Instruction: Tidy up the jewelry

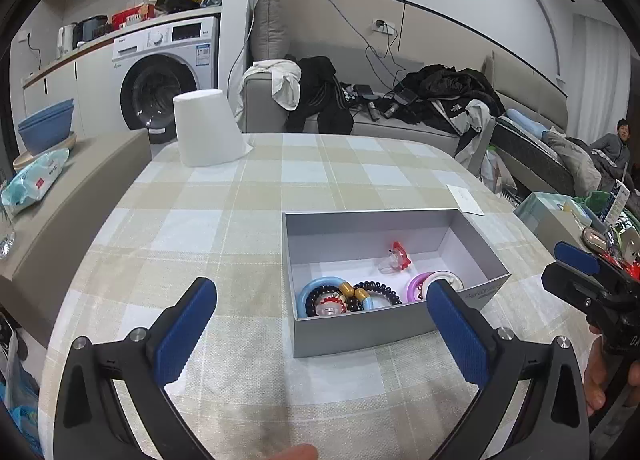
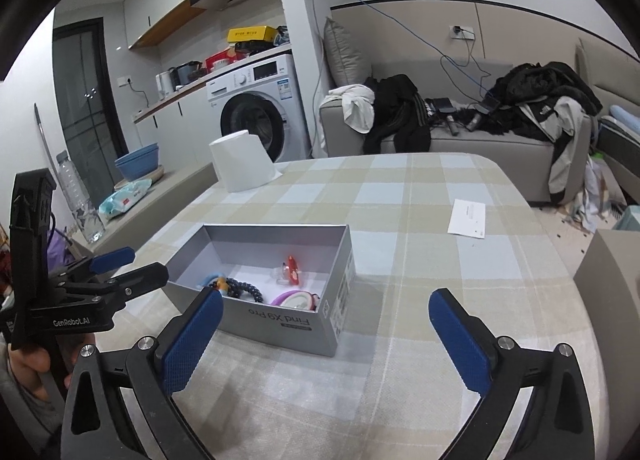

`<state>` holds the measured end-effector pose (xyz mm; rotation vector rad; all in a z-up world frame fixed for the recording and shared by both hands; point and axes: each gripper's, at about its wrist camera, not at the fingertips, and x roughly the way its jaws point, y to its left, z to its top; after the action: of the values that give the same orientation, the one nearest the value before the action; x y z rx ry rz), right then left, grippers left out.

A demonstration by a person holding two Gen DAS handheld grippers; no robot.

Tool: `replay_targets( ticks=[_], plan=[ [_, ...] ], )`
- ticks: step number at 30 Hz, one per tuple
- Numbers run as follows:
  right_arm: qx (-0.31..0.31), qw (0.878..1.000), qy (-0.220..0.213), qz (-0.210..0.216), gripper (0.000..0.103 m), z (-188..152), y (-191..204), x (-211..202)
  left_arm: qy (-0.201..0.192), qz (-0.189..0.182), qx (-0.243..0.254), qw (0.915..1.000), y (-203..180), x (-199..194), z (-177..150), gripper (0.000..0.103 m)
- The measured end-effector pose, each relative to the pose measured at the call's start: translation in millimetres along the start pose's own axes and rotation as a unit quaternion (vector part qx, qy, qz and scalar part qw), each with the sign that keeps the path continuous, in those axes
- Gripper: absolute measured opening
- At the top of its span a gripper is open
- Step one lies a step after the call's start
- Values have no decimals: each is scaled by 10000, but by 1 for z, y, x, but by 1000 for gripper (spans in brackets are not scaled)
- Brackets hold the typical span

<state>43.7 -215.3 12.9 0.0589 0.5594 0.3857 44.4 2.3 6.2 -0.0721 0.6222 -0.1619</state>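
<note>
A grey open box (image 1: 352, 334) stands on the plaid table; it also shows in the right wrist view (image 2: 280, 326). Inside lie a blue bangle (image 1: 320, 285), a black spiral band (image 1: 380, 290), a purple ring (image 1: 418, 285) and a red-and-clear piece (image 1: 398, 258). My left gripper (image 1: 322, 334) is open and empty, just in front of the box. My right gripper (image 2: 326, 334) is open and empty, to the right of the box. The right gripper shows at the right edge of the left wrist view (image 1: 588, 272). The left gripper shows at the left of the right wrist view (image 2: 120, 268).
A white paper roll (image 1: 208, 128) stands at the table's far left. A white card (image 2: 467, 218) lies at the far right. A bench with wipes (image 1: 34, 180) and blue bowls runs left of the table. A sofa with clothes is behind.
</note>
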Motion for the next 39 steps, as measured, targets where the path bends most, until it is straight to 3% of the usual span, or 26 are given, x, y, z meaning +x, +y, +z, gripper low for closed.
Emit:
replay_targets(
  ticks=[7,39],
  plan=[
    [-26,9999,-102,32,103,2,9,-8,-190,75,274,9994,-2,-7,-2,102],
    [-37,9994,-341,53,103,5,19,-13,-243,77,328,9991,0,-9,-1,102]
  ],
)
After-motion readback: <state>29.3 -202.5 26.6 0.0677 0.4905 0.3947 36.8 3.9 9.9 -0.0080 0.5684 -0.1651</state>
